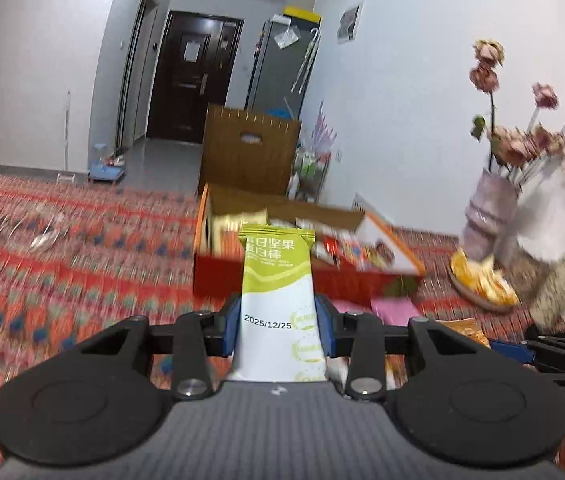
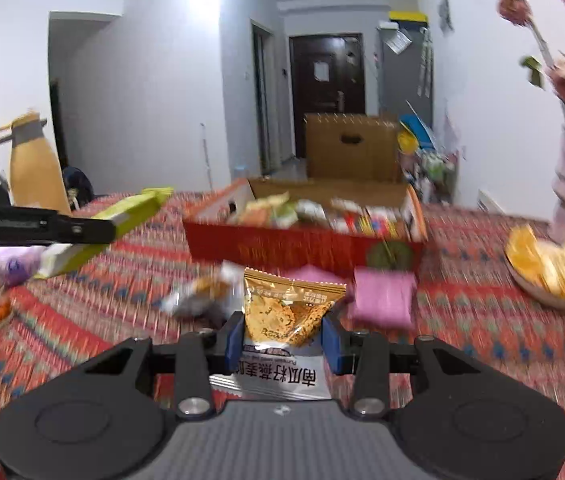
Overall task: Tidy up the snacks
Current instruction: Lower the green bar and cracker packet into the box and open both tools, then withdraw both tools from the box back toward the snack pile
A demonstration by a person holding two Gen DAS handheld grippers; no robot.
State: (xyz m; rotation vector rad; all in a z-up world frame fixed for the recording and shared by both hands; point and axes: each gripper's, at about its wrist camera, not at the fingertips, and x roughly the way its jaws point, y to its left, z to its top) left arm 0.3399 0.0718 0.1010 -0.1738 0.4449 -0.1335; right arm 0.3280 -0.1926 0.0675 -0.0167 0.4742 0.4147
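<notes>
My left gripper [image 1: 279,326] is shut on a green and white snack bar [image 1: 278,280] that stands upright between the blue pads, above the patterned tablecloth. The same bar [image 2: 122,220] shows at the left of the right wrist view. My right gripper [image 2: 282,338] is shut on an orange and silver snack packet [image 2: 282,312]. Ahead of both stands the open red snack box [image 2: 302,246], holding several packets; the box [image 1: 218,276] also sits behind the bar in the left wrist view. Loose packets lie before the box: a pink one [image 2: 382,296] and a silver one [image 2: 198,292].
A dish of orange snacks [image 2: 550,272] sits at the right, beside a pink vase [image 1: 486,216] of dried flowers. A tan jug [image 2: 34,164] stands at the far left. A brown cardboard box [image 1: 250,148] is behind the table. A purple packet [image 2: 14,264] lies at the left.
</notes>
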